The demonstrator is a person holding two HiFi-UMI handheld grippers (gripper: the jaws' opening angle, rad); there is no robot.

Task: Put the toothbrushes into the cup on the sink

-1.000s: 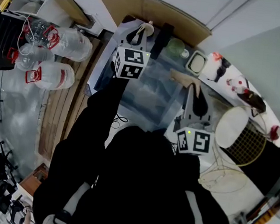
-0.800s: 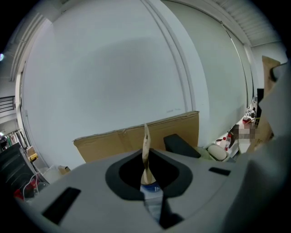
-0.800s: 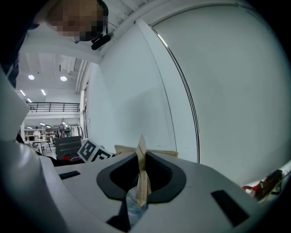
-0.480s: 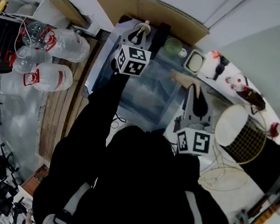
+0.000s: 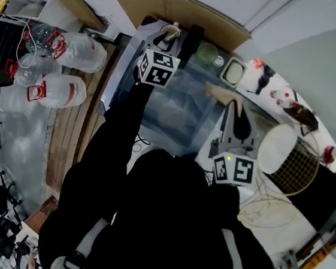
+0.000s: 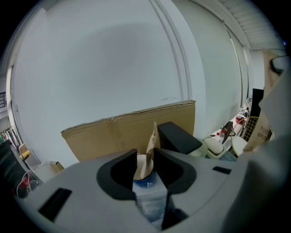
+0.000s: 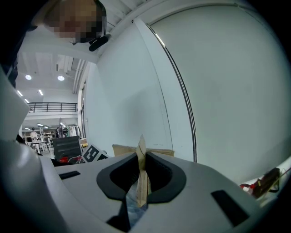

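Observation:
A white cup (image 5: pixel 173 32) with a blue band (image 6: pixel 144 178) stands at the sink's back left corner. In it stands a paper-wrapped toothbrush (image 6: pixel 152 141), its top leaning on the right jaw. My left gripper (image 6: pixel 146 157) (image 5: pixel 165 40) hangs just over the cup. Its jaws have just been opening and now stand apart around the wrapper without pinching it. My right gripper (image 7: pixel 142 157) (image 5: pixel 234 108) waits over the sink's right side, shut on a second paper-wrapped toothbrush (image 7: pixel 142 191) (image 5: pixel 218 93).
A cardboard sheet (image 5: pixel 182 9) leans on the wall behind the metal sink (image 5: pixel 176 111). A black box (image 5: pixel 190 42) and a green bowl (image 5: pixel 209 54) sit right of the cup. A white wire basket (image 5: pixel 288 160) stands at the right, water jugs (image 5: pixel 64 92) on the floor at the left.
My left gripper has come down and closer to the cup at the back of the sink. The right gripper has stayed where it was with its toothbrush.

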